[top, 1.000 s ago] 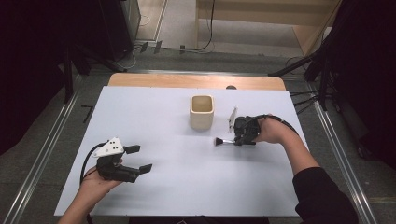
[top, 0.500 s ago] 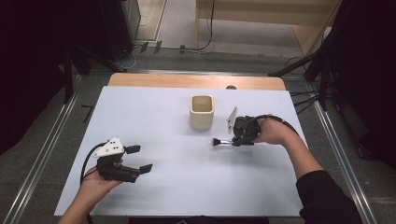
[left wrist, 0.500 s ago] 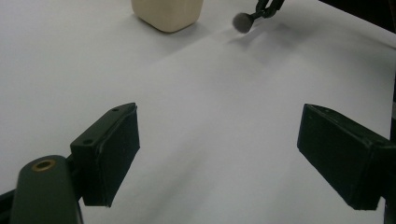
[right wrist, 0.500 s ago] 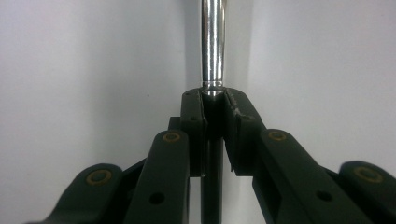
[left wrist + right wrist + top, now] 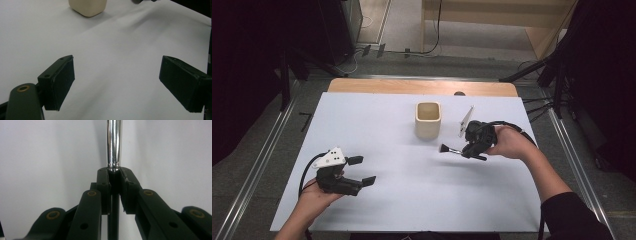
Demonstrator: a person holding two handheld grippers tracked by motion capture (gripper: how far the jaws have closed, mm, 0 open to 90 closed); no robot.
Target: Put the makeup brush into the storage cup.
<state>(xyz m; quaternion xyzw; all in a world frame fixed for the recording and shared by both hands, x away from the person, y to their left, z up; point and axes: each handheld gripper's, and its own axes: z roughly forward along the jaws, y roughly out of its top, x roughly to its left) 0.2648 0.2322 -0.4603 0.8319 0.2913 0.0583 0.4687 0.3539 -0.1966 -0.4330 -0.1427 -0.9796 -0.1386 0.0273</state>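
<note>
1. High view: the right gripper (image 5: 468, 149), clamped on a brush (image 5: 450, 149), holds it off the table, its long axis level, bristles pointing left.
2. The cream cup (image 5: 428, 120) stands just up-left of the bristles, nearest this hand.
3. The left gripper (image 5: 360, 171) rests well apart, jaws spread and holding nothing.

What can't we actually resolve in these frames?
- Brush bristle end: too small in the high view; cut off by the top edge in the right gripper view.
- Brush handle: hidden between the shut right gripper pads.
- Cup contents: interior in shadow in the high view; rim cropped in the left gripper view.
</note>
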